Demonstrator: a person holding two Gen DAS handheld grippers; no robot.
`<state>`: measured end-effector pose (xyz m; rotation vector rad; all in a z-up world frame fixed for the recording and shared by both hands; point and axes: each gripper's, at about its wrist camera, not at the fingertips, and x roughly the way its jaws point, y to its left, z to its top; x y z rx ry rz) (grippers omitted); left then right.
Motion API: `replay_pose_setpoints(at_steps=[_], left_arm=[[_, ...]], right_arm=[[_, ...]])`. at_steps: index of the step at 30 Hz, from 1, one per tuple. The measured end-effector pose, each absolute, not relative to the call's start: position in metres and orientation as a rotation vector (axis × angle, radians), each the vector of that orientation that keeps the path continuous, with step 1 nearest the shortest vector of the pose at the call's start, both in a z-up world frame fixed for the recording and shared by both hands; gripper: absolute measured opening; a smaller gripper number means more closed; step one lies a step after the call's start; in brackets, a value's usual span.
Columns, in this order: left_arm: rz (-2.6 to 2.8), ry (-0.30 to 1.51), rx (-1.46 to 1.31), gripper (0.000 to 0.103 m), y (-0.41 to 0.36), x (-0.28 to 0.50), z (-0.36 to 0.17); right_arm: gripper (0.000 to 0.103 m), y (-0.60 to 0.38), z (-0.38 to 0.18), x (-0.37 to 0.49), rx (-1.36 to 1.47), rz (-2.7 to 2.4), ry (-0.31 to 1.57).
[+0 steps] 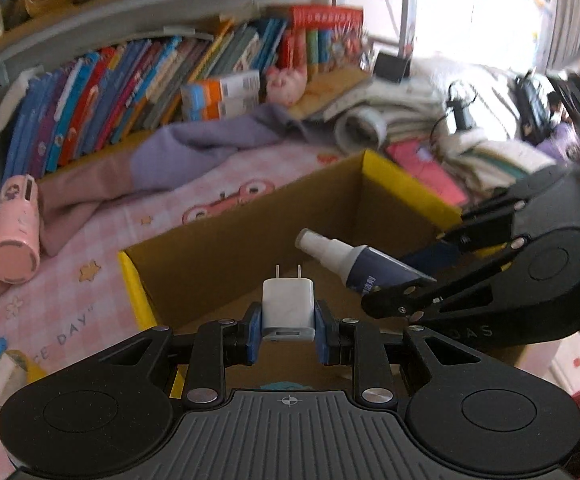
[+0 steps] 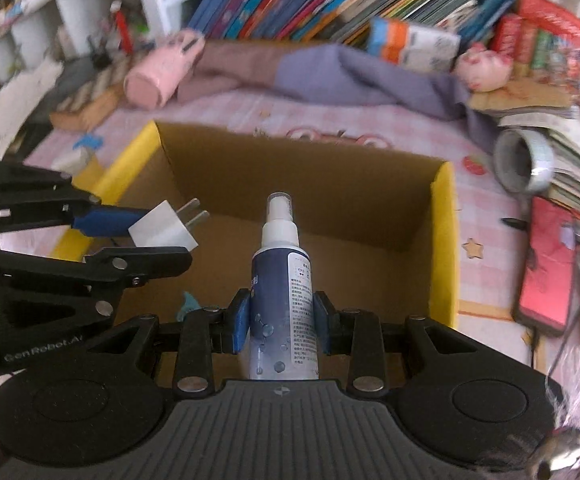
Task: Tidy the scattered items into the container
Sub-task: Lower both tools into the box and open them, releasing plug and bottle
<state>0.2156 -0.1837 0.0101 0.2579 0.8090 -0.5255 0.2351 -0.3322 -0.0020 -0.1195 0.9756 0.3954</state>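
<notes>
An open cardboard box [image 1: 249, 216] [image 2: 444, 240] with yellow flap edges lies on the pink patterned cover. My left gripper [image 1: 287, 322] is shut on a white plug charger [image 1: 287, 308], prongs pointing forward, above the box's near side. From the right wrist view the charger [image 2: 163, 230] and the left gripper [image 2: 145, 232] come in from the left over the box. My right gripper [image 2: 279, 320] is shut on a blue spray bottle [image 2: 279, 292] with a white nozzle, held over the box's opening. In the left wrist view the bottle [image 1: 364, 266] and right gripper [image 1: 414, 280] enter from the right.
A pink bottle [image 1: 13, 228] [image 2: 161, 74] lies on its side left of the box. A purple cloth [image 1: 193, 148], a pink plush [image 1: 285, 84], a roll of tape [image 2: 526, 160], a red book [image 2: 546, 276] and stacked papers crowd the back and right. Bookshelves [image 1: 129, 80] stand behind.
</notes>
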Motion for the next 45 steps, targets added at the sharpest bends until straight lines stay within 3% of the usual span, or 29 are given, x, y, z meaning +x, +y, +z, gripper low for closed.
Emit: replay_pose_setpoints(at_steps=[11,18,26,30,32,45], left_arm=[[-0.494,0.918,0.314,0.025,-0.197,0.232,-0.012],[-0.463,0.894,0.307,0.028,-0.199,0.229,-0.009],[-0.440,0.824,0.255,0.050,-0.193,0.212,0.009],[-0.409,0.770,0.219,0.052,-0.185,0.198,0.024],[-0.390,0.745,0.199,0.060,-0.181,0.192,0.030],[-0.296,0.600,0.096,0.072,-0.140,0.147,0.051]], right_arm=[[0.031,-0.324,-0.030,0.267,-0.195,0.461,1.083],[0.031,-0.331,-0.031,0.268,-0.140,0.454,1.088],[0.038,-0.343,-0.016,0.255,-0.037,0.431,0.996],[0.043,-0.347,-0.005,0.243,0.016,0.411,0.938],[0.045,-0.347,0.001,0.234,0.035,0.392,0.902],[0.048,-0.329,0.027,0.171,-0.028,0.283,0.708]])
